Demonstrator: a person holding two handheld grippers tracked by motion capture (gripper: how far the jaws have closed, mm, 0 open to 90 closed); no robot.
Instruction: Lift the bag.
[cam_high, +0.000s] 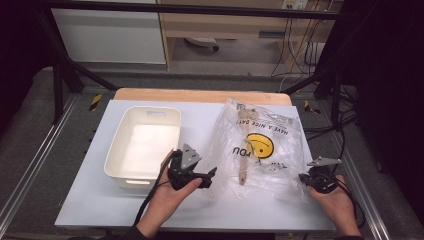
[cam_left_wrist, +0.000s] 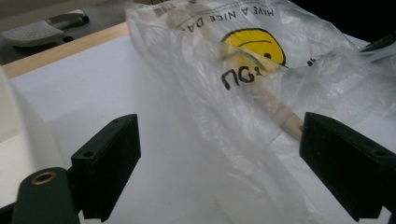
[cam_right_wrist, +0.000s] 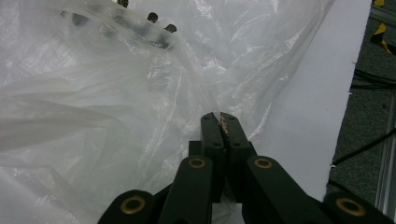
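Note:
A clear plastic bag (cam_high: 282, 150) printed with a yellow smiley lies on the white board, right of centre. A wooden utensil (cam_high: 243, 150) lies inside it, its handle end (cam_left_wrist: 285, 121) towards me. My right gripper (cam_high: 302, 179) sits at the bag's near right corner and is shut on a fold of the bag's film (cam_right_wrist: 219, 116). My left gripper (cam_high: 210, 178) hovers at the bag's near left edge, its jaws wide open. In the left gripper view (cam_left_wrist: 224, 158) the bag's edge (cam_left_wrist: 243, 154) lies between the jaws, untouched by either pad.
A white plastic bin (cam_high: 125, 172) stands left of the bag, close behind my left hand. The white board (cam_high: 200, 210) rests on a wooden tabletop (cam_high: 200, 95). Metal frame rails and cables run along both sides.

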